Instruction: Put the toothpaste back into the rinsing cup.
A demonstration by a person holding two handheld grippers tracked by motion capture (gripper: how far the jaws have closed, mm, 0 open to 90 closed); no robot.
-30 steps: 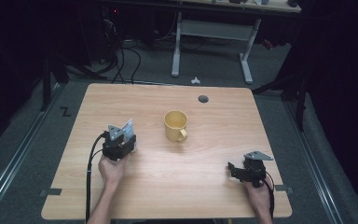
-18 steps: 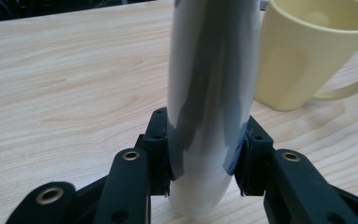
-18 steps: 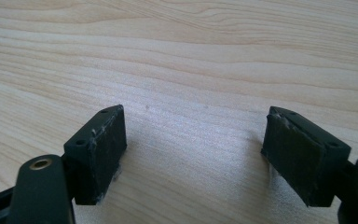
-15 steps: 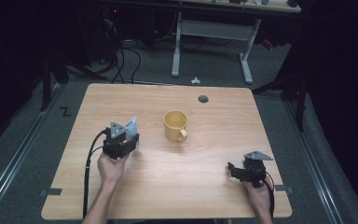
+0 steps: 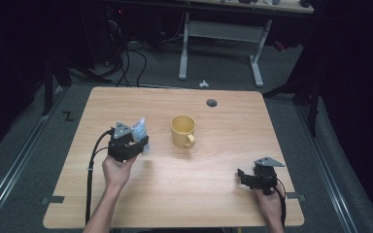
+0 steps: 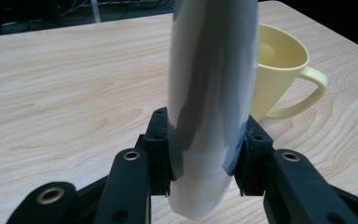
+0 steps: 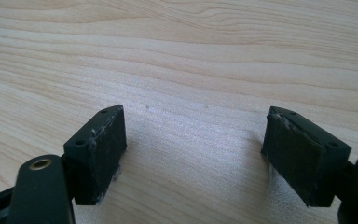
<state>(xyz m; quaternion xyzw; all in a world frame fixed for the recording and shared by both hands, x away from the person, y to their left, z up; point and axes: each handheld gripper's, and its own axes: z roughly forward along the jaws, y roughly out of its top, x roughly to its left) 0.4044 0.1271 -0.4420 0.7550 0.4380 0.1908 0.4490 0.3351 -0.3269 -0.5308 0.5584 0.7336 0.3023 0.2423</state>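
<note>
My left gripper point(image 5: 138, 141) is shut on a pale blue-white tube point(image 5: 140, 130), held above the table left of a yellow mug point(image 5: 182, 130). In the left gripper view the tube point(image 6: 212, 88) stands upright between both pads point(image 6: 161, 149), and the mug point(image 6: 279, 74) sits just behind it to the right, handle pointing right. My right gripper point(image 5: 243, 175) rests low near the table's front right, jaws open. Seen from the right gripper view, its gripper point(image 7: 193, 154) has only bare wood between the two pads point(image 7: 105, 149).
The wooden table point(image 5: 223, 194) has a dark round grommet point(image 5: 211, 103) near its far edge. Beyond the far edge stand a white desk frame point(image 5: 223, 43) and floor cables point(image 5: 131, 58). A cable point(image 5: 91, 174) trails from the left gripper.
My left gripper has risen a little with the tube and edged slightly toward the mug. The right gripper has stayed where it was.
</note>
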